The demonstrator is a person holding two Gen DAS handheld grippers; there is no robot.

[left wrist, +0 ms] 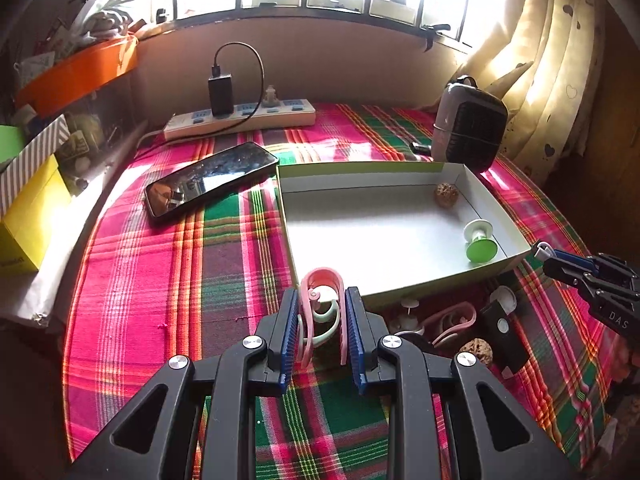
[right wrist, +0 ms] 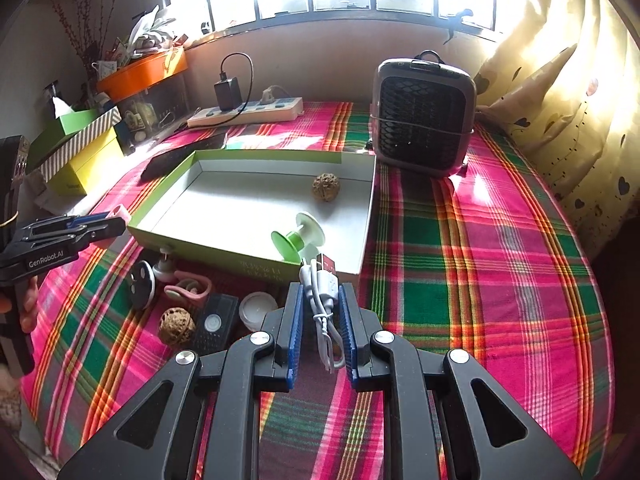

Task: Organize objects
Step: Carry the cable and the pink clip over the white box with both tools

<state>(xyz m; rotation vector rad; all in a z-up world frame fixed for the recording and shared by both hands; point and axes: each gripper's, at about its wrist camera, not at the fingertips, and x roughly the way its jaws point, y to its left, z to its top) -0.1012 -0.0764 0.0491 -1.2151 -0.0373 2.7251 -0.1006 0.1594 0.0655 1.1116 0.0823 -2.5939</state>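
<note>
Pink clip [left wrist: 322, 304] pinched narrow in your left hand-held gripper [left wrist: 322, 320] just before the box's [right wrist: 248, 254] near edge, white cable [right wrist: 322, 300], perhaps a charger lead, clamped in your right hand-held gripper [right wrist: 320, 316], box floor mostly bare, plaid counter [right wrist: 480, 280] open to the right.

Pink/green/orange plaid cloth [left wrist: 160, 264], green-rimmed white box [left wrist: 400, 168] w/ brown walnut [left wrist: 447, 193] & green-white spool [left wrist: 480, 240], pink clip [left wrist: 324, 304] btwn blue pads [left wrist: 354, 332], white cable [right wrist: 320, 296], black phone [left wrist: 208, 178].

Black claw [left wrist: 322, 308] arms, blue ribbed pads, silver screws.
</note>
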